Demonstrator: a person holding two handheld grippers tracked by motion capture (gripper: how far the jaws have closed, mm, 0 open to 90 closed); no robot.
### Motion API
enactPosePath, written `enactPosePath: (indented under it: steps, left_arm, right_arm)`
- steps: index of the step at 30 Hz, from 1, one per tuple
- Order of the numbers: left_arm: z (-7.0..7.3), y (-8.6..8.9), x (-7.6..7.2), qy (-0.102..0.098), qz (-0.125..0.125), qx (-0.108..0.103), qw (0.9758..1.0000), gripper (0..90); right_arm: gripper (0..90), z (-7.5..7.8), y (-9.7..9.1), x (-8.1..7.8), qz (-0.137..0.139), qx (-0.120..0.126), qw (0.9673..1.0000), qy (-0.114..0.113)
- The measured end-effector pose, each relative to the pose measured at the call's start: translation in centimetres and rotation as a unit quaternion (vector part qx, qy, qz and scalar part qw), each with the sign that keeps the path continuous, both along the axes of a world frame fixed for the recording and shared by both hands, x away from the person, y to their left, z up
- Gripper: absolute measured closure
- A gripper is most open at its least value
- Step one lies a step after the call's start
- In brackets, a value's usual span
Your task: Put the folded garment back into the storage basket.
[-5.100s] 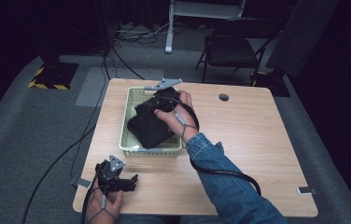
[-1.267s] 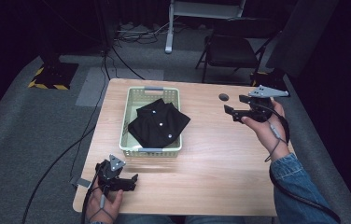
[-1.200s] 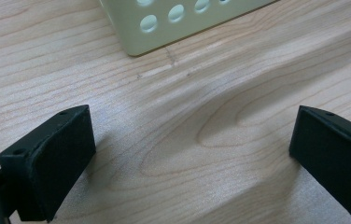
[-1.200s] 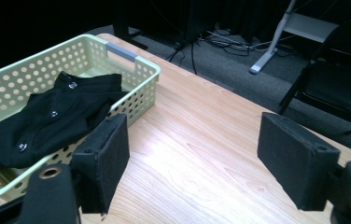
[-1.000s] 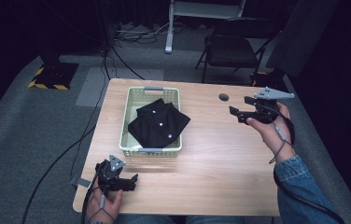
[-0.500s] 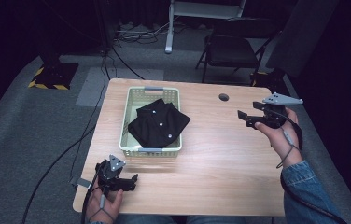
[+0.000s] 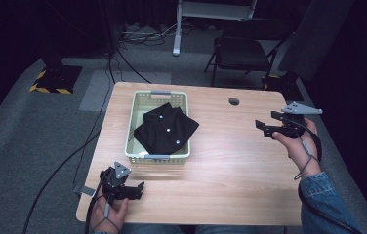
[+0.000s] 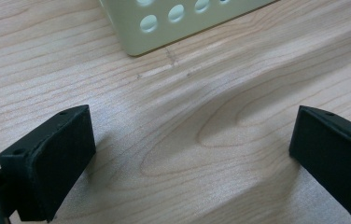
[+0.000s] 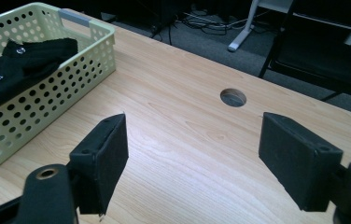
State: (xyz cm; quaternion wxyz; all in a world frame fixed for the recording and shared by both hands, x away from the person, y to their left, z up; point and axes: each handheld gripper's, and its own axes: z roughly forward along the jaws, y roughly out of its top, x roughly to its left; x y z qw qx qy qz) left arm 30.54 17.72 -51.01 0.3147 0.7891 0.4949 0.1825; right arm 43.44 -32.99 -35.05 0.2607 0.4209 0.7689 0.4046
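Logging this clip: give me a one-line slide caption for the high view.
Folded black buttoned garment in pale green perforated plastic basket on light wooden table; open left gripper and right gripper apart from it.

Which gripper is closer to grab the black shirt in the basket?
Probably the left gripper: it rests open just beside the pale green perforated basket holding the black buttoned shirt. The right gripper hovers farther off.

Left gripper (image 7: pixel 135 189) low over the worktop's near-left corner, held in the left hand (image 7: pixel 109 217), jaws wide apart with nothing between, pointing right. Right gripper (image 7: pixel 264 127) raised at the right edge, held in the right hand (image 7: pixel 298 148), denim sleeve (image 7: pixel 325 200) behind it, jaws wide apart, empty, pointing left.
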Motion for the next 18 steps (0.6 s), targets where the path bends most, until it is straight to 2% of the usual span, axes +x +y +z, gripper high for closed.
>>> enactPosePath:
  steps: [18]
  left_arm:
    - [0.0, 0.0, 0.0, 0.000, 0.000, 0.000, 1.0000, 0.3]
  right_arm:
    - [23.4, -2.1, -2.3, -0.3, -0.020, -0.002, 0.9996, 0.018]
